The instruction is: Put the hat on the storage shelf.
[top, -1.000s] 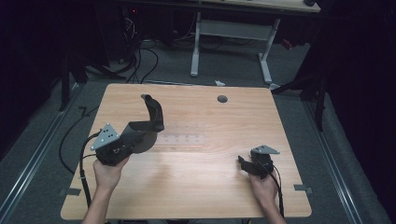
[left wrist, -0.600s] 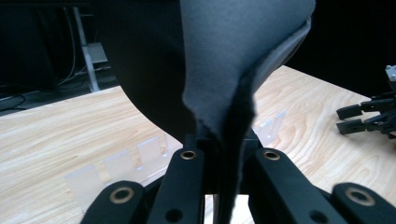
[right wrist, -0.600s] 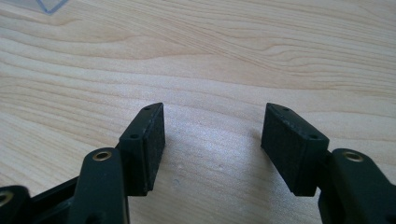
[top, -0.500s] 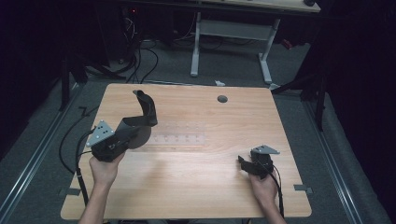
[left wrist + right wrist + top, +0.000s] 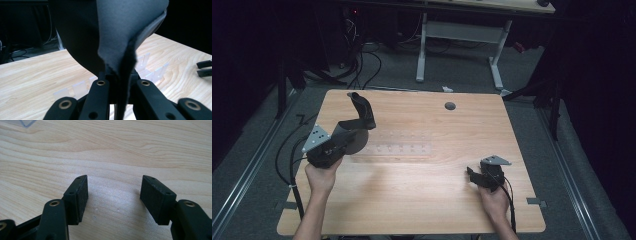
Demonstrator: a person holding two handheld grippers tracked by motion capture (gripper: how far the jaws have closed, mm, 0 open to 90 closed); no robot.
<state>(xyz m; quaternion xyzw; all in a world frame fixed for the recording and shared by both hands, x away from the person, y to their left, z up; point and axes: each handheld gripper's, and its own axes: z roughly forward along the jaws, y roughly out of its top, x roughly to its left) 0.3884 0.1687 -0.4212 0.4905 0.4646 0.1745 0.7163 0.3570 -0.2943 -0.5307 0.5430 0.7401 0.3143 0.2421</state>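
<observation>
While the left claw [image 5: 343,141] hangs over the left part of the counter [image 5: 422,195], its jaws are closed tight on a dark grey sock [image 5: 358,120]. In the left gripper view the sock [image 5: 125,32] is pinched at its edge between the two black jaws and rises from them, broad and limp, with a paler grey face on one side and a darker one on the other. From above, the sock stands up off the counter, its narrow end pointing toward the far left corner, just beyond the left end of the rack [image 5: 394,148]. That rack is a clear plastic strip with small upright tabs, lying flat near the middle of the counter; the left gripper view shows its tabs [image 5: 150,72] just behind the sock. The left hand [image 5: 322,175] grips the tool from the near side of the rack, and a black cable [image 5: 287,165] trails from it off the left edge.

Well to the right of the rack, near the counter's front right corner, the right claw [image 5: 472,175] rests low in the right hand [image 5: 494,202]. Its jaws stand apart with bare wood between the pads [image 5: 81,197], holding nothing. A round grommet hole [image 5: 450,106] sits beyond the rack, toward the far edge.
</observation>
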